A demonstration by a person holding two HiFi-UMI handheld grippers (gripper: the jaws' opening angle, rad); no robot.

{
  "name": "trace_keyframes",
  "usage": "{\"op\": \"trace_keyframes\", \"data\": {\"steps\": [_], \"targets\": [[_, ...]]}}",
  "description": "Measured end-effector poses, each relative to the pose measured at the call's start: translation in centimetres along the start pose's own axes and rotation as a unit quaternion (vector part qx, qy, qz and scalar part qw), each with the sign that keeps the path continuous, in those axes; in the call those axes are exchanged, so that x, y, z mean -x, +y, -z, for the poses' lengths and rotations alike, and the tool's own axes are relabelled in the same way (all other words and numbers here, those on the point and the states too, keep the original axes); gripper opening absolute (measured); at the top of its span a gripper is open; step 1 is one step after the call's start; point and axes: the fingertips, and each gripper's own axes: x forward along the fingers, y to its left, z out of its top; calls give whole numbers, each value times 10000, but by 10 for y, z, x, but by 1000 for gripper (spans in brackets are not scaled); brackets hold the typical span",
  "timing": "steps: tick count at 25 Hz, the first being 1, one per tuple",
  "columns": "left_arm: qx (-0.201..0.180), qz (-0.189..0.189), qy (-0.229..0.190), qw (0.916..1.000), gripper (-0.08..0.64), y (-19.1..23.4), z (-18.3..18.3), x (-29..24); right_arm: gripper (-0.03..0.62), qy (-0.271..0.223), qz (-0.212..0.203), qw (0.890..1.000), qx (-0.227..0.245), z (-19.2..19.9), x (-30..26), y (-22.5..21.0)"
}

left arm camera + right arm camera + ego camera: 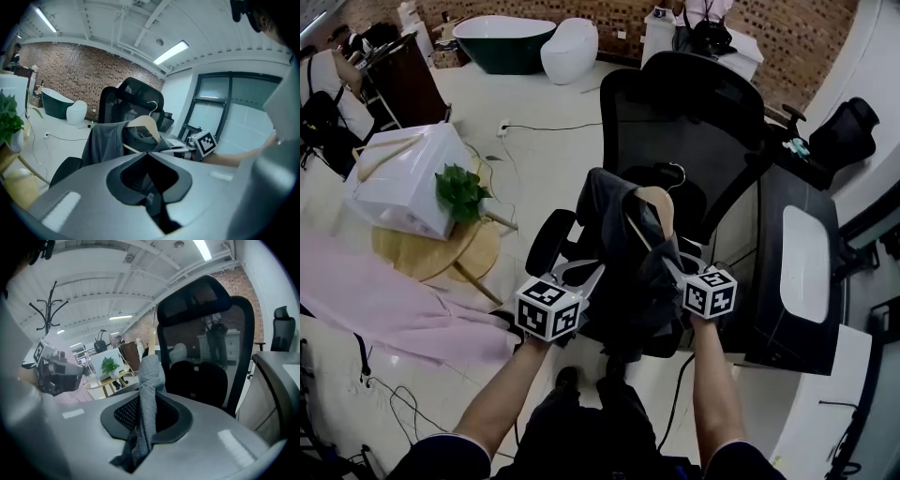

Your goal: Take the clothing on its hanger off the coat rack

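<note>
A dark grey garment hangs on a wooden hanger in the air between my two grippers, in front of a black office chair. My left gripper is at the garment's left edge, its jaws closed with dark cloth in the gap. From there the hanger and the draped garment show further out. My right gripper is shut on a fold of the grey garment, which runs up through its jaws. The black coat rack stands bare, far off at the left.
A white box and a green plant sit on a round wooden table at the left. Pink cloth lies below it. A dark desk stands at the right. A bathtub is far behind.
</note>
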Motion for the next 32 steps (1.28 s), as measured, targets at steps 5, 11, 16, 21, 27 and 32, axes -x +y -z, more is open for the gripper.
{"op": "trace_keyframes", "data": {"steps": [5, 11, 16, 21, 27, 32], "targets": [[129, -23, 114, 9998, 11, 1, 15, -3, 51, 446, -52, 9986, -287, 47, -24, -10], [304, -34, 303, 9991, 11, 0, 42, -4, 52, 780, -28, 9947, -672, 89, -52, -21], [396, -100, 419, 9983, 11, 1, 63, 4, 57, 1233, 71, 9868, -1050, 129, -79, -24], [824, 104, 419, 9957, 11, -5, 72, 12, 79, 1475, 560, 9823, -1013, 149, -92, -31], [1193, 187, 196, 9925, 11, -3, 69, 17, 153, 1545, 948, 9785, -980, 154, -79, -37], [1073, 306, 118, 9937, 11, -6, 59, 12, 143, 1026, 809, 9876, -868, 117, -58, -26]]}}
